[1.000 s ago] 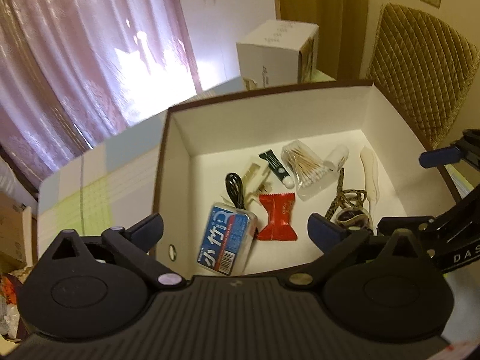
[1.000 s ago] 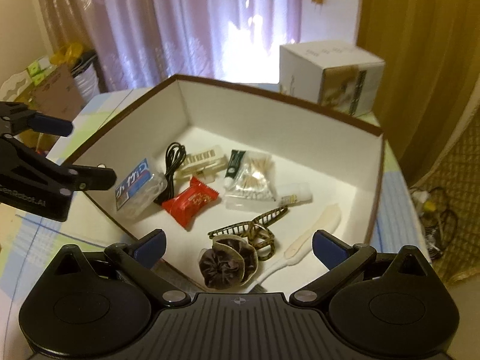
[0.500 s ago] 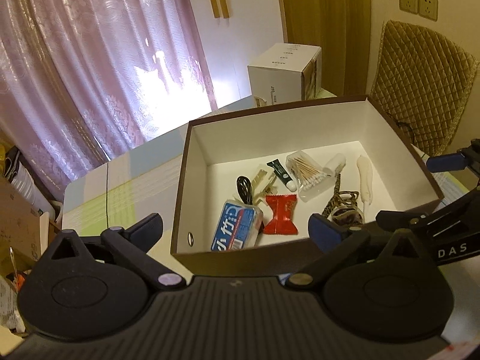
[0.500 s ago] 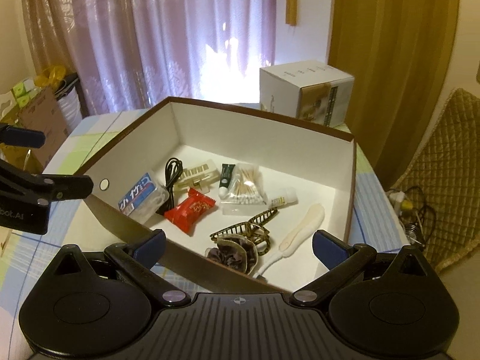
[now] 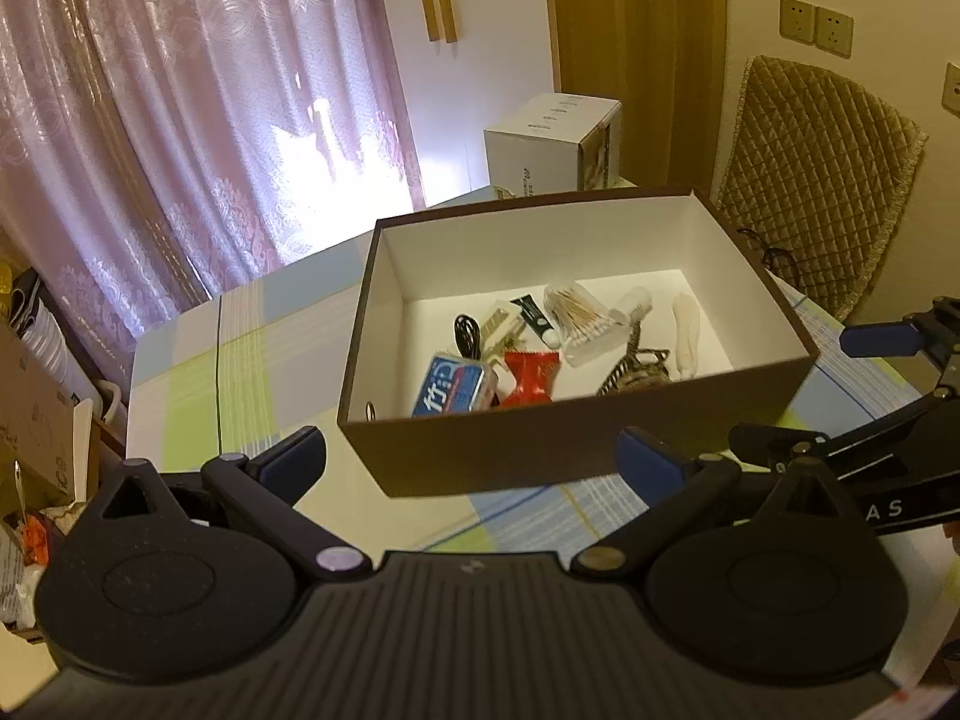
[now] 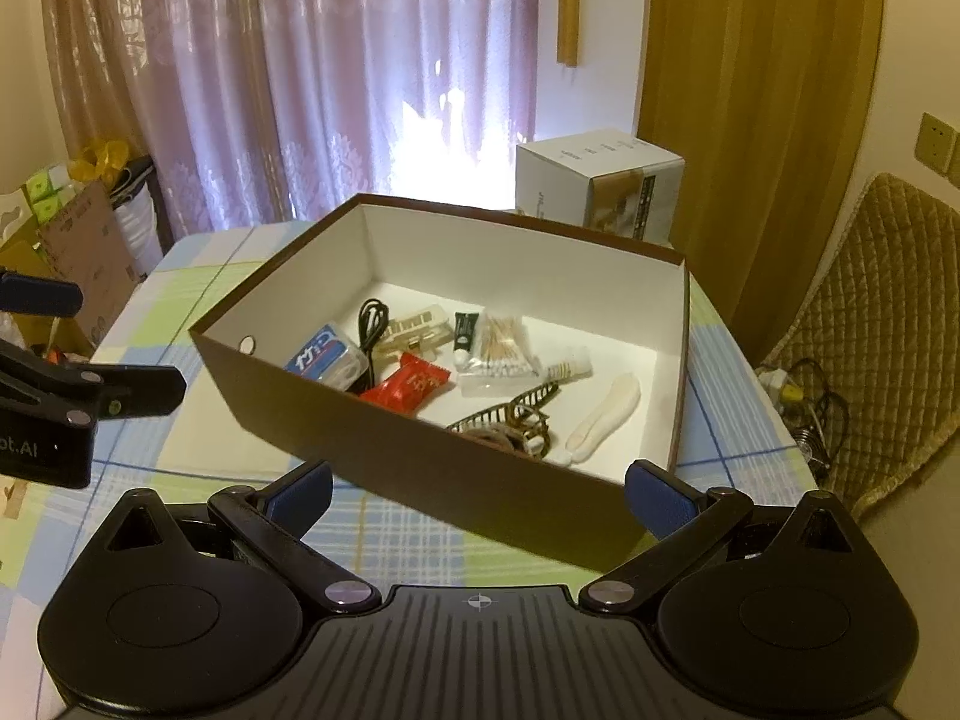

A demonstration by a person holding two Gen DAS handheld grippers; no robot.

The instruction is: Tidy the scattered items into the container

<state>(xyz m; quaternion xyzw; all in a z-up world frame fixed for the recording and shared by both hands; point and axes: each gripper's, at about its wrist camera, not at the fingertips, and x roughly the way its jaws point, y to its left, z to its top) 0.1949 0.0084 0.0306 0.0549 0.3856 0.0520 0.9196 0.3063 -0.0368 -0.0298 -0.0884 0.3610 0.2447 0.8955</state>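
Two grippers sit at the bottom of their own views, both with jaws spread wide and nothing between them: the left gripper (image 5: 471, 459) and the right gripper (image 6: 477, 489). Each also shows at the edge of the other's view, clear of the box.

Just beyond them, in the middle of both frames, stands the brown box (image 5: 576, 450) with white inside walls, resting on the checked worktop (image 5: 240, 360). Every small item in view lies on its floor: a blue packet (image 5: 453, 390) at the near left, a red sachet (image 5: 531, 375) touching it, a black cable (image 5: 467, 333) behind, a pack of cotton swabs (image 5: 579, 315) in the centre, a patterned hair clip (image 6: 510, 411) and a white spoon-like piece (image 6: 603, 411) toward the right. No loose item shows on the cloth around the box, so the tidying looks finished or nearly so, though the gripper bodies hide the nearest strip of worktop.

Farther back, a white carton (image 6: 591, 183) stands by the box's far corner, with curtains behind.

As for risks, an open finger swinging low could catch the box's near wall and shove or tip the light box, spilling the contents. Something could also lie unseen under the grippers and be missed.
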